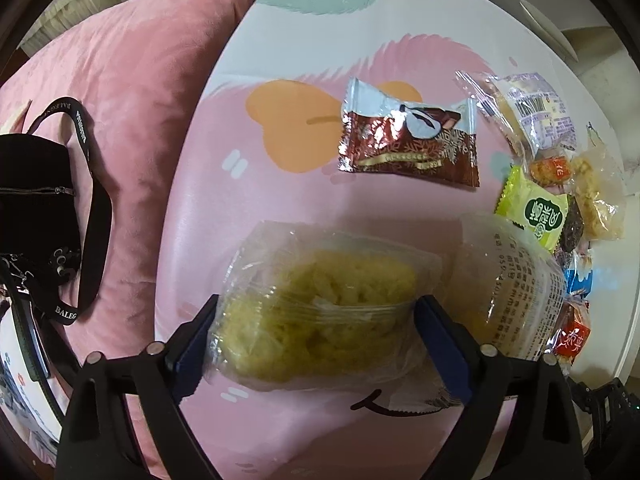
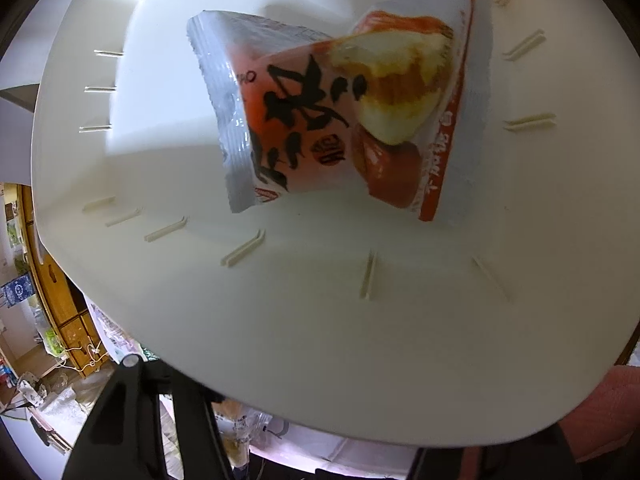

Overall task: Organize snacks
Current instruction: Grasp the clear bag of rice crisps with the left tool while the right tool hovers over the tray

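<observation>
On the pink patterned surface [image 1: 208, 216] we see the left gripper [image 1: 316, 344] pointing down, its jaws wide apart on either side of a clear packet of yellow snacks [image 1: 320, 312]; whether the pads press it we cannot tell. A brown wrapper [image 1: 408, 140] lies beyond. The right gripper's [image 2: 280, 452] jaws hide under a white tray [image 2: 280, 320] holding an orange packet [image 2: 344, 120].

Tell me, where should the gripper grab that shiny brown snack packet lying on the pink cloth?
Probably across the puffy middle of the brown snack packet, coming straight down from above. It lies flat on the pink tablecloth, label up, with open cloth along its near and far long edges for the fingers. The crimped ends are thin and flat, so they would likely slip.
</observation>
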The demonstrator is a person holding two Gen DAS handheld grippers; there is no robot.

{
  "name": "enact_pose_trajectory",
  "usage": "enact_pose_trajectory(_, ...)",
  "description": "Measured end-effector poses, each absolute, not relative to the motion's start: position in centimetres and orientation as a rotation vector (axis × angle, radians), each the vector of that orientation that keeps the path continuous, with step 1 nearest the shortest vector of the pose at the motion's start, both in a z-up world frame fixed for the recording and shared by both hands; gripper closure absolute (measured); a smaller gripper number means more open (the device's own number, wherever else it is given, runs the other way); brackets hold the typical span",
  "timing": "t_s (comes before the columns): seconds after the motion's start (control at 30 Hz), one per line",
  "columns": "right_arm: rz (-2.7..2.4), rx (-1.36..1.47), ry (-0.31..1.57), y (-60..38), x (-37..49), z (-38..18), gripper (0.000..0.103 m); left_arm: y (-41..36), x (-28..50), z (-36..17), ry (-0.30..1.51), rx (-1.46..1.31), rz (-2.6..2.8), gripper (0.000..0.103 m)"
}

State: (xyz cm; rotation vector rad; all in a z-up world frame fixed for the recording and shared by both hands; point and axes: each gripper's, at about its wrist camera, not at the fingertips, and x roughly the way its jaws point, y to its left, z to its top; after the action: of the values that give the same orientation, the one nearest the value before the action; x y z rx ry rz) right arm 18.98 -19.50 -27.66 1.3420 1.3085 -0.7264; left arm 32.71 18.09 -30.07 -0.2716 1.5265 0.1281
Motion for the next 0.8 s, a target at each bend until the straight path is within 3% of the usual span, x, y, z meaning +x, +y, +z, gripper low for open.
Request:
enact_pose_trajectory(0.13, -0.711, 1.348, 1.304, -19.7, 18.8, -27.6, 0.044, 18.0, 32.4, -29.6, 1.509, -0.276, 0.132, 0.021)
enact_pose_trajectory(0.2, -0.681, 1.352, 1.282, -20.1, 18.4, -27.5, 0.057, 18.0, 32.2, -29.5, 1.502, -0.277, 0.132, 0.024)
enact_pose_trajectory(0.4, -0.653, 1.35, 1.296, -20.3, 18.1, -27.5, 0.061, 16.9, 31.4, -28.1, 1.468, -0.229, 0.134, 0.031)
enact_pose_trajectory(0.43, -0.65, 1.351, 1.296, -20.4, 18.2, -27.4, 0.07, 16.8, 31.2, -27.8, 1.462, -0.22, 0.134, 0.033)
enact_pose_trajectory(0.47, -0.643, 1.355, 1.297, -20.6, 18.2, -27.6, 0.099, 16.8, 31.0, -27.6, 1.457, -0.215, 0.134, 0.035)
enact_pose_trajectory(0.5, -0.622, 1.373, 1.309, -20.6, 18.1, -27.9, 0.103, 16.8, 30.8, -27.4, 1.452, -0.214, 0.136, 0.036)
enact_pose_trajectory(0.8, -0.514, 1.313, 1.34, -20.0, 17.9, -27.5, 0.102, 18.3, 28.9, -26.0, 1.429, -0.232, 0.174, 0.039)
